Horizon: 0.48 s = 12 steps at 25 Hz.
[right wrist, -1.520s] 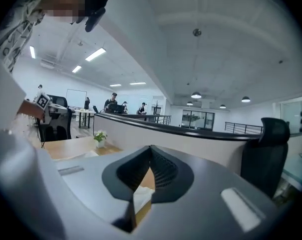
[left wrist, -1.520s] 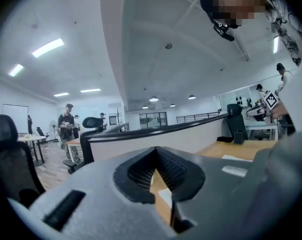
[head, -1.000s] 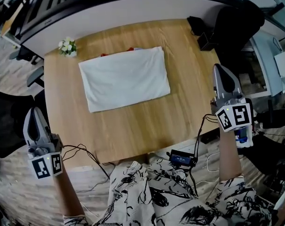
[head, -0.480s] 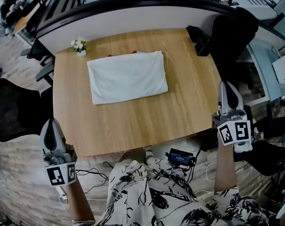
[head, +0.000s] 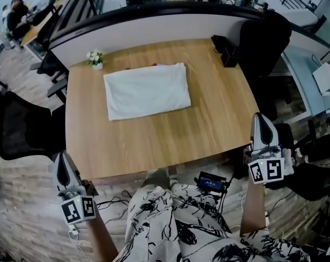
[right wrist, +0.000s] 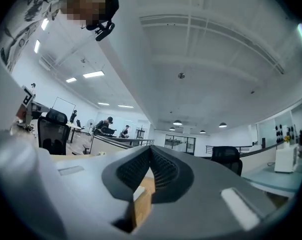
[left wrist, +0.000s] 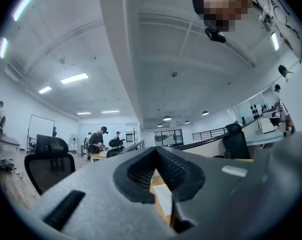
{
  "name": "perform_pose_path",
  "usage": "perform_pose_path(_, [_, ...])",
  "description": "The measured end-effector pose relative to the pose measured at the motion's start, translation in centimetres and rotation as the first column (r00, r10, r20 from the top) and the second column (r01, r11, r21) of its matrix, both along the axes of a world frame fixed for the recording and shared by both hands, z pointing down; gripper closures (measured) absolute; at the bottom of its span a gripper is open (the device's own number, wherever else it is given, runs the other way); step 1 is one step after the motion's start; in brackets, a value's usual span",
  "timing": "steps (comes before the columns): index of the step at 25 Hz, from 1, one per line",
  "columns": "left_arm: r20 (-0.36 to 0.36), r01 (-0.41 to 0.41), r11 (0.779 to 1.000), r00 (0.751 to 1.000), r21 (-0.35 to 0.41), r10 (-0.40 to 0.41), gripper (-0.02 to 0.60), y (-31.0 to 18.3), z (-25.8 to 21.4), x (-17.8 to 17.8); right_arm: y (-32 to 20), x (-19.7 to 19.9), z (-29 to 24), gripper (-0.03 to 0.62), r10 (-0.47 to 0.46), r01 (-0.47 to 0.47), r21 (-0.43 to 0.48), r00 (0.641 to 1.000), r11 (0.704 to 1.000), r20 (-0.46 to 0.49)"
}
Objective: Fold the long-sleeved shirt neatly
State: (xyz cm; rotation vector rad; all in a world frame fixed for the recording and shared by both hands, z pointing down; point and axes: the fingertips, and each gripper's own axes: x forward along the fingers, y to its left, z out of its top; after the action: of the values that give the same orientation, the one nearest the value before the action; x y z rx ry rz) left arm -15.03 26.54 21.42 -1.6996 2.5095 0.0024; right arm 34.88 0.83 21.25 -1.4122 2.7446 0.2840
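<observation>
Right claw [head: 259,119] closed; shirt [head: 147,90] lies lengthwise left-right.

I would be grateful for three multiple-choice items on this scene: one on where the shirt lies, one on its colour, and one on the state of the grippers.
1. Where does the shirt lie?
A. on the far left part of the table
B. on the floor
C. draped over the near edge

2. What colour is the shirt?
A. blue
B. white
C. black

3. How do the left gripper and the right gripper stand?
A. both shut, empty
B. both open
C. both shut on the shirt

Answers:
1 A: it lies folded near the flowers, well back from the near edge.
2 B: it is plain white against the wood.
3 A: each gripper view shows the jaws together with nothing between them.
</observation>
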Motion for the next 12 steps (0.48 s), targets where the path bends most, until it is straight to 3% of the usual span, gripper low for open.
perform_pose_path(4, [-0.014, -0.017, 1.0, 1.0, 0.002, 0.017, 0.577, 0.6, 0.6, 0.8, 1.4, 0.0, 0.0, 0.588, -0.028, 0.028, 0.014, 0.999, 1.0, -0.016])
perform_pose_path(12, [-0.047, -0.013, 0.999, 0.999, -0.029, 0.012, 0.577, 2.4, 0.7, 2.8, 2.7, 2.0, 0.1, 0.587, -0.021, 0.027, -0.05, 0.994, 0.998, 0.111])
